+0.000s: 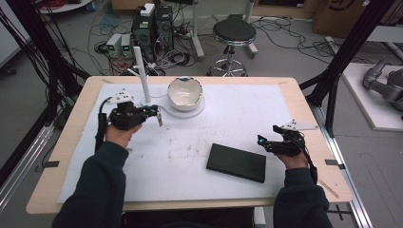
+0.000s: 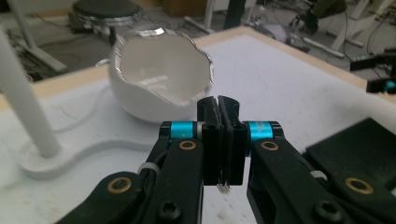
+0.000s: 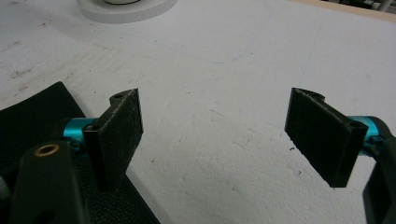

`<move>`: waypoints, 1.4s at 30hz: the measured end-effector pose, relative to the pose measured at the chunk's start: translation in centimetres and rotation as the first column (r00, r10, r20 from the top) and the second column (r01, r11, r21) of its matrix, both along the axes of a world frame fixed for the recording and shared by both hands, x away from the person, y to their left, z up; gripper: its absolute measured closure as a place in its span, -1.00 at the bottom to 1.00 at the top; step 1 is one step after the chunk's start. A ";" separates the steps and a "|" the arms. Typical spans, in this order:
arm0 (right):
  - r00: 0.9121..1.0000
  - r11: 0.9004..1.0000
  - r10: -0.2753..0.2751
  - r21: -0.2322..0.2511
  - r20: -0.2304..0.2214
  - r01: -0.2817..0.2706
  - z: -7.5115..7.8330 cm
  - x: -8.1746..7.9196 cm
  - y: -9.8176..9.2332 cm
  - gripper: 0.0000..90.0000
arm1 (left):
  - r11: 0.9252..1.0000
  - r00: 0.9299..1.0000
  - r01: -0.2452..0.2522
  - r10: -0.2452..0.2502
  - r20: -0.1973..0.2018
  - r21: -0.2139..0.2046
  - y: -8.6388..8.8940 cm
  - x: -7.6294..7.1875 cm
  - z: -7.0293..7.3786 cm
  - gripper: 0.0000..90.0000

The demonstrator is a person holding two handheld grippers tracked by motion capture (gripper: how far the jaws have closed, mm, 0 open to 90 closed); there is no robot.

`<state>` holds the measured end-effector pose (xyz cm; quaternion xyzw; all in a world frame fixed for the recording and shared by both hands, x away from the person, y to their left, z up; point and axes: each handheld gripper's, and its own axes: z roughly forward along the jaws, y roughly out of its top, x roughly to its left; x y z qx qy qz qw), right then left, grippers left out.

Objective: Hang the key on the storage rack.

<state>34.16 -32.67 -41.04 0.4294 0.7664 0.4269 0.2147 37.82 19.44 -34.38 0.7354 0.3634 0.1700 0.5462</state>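
A white bowl (image 1: 184, 92) shaped like a cracked eggshell, with a silvery rim, sits on a white stand (image 1: 190, 112) at the back of the table. A thin white post (image 1: 141, 71) rises beside it. My left gripper (image 1: 156, 113) hovers just left of the bowl, shut on a small silvery piece (image 1: 160, 119) that hangs below the jaws. In the left gripper view the gripper (image 2: 218, 100) points at the bowl (image 2: 159, 74), and the silvery piece (image 2: 224, 188) peeks out under the pads. My right gripper (image 1: 267, 141) stands open and holds nothing, at the right end of a flat black box (image 1: 236, 162).
A white mat (image 1: 214, 123) covers the wooden table (image 1: 71, 142). In the right gripper view the open gripper (image 3: 215, 100) is over bare mat, the black box (image 3: 37, 109) at its left. A stool (image 1: 233, 33), computers (image 1: 152, 28) and cables lie beyond the table; black frame poles (image 1: 332, 80) flank it.
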 end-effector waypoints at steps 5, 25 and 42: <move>1.000 1.000 0.003 0.002 0.001 -0.003 0.0 0.1 0.1 -0.57 | 0.999 0.999 -0.032 0.033 0.034 -0.040 2.1 1.2 2.3 0.95; 1.000 1.000 -0.007 -0.001 0.015 0.007 0.1 0.0 -0.1 -0.57 | 0.988 0.993 -0.110 0.113 0.019 -0.106 6.2 8.6 6.4 0.95; 1.000 1.000 0.000 -0.006 0.015 0.000 0.0 -0.1 0.1 -0.57 | 0.971 0.978 -0.211 0.209 -0.029 -0.109 7.0 10.1 4.9 0.94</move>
